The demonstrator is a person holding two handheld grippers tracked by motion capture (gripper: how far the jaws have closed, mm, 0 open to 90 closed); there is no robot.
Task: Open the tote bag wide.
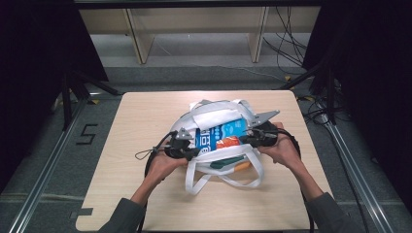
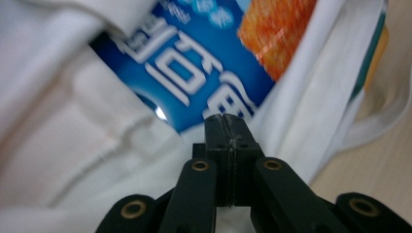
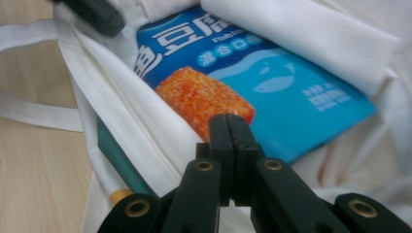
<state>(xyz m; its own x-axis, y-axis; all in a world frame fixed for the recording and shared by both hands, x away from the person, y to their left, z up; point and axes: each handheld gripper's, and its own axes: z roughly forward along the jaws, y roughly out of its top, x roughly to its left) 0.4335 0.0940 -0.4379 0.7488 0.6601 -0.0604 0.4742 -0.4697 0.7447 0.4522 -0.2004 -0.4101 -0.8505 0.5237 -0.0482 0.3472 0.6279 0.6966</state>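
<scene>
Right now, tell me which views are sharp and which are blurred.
Left gripper view: the blue printed packet and white cloth bag are smeared; the jaws are crisp. Right gripper view: packet lettering reads fairly sharp. High view: evenly lit wooden table, dark surroundings, soft detail.

Probably a lab — black curtains [image 1: 29, 43], floor rails [image 1: 46, 170], loose cables [image 1: 286, 41].

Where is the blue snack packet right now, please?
In the high view, the blue snack packet lies in the white tote bag at the table's centre, between the left gripper and right gripper.
</scene>
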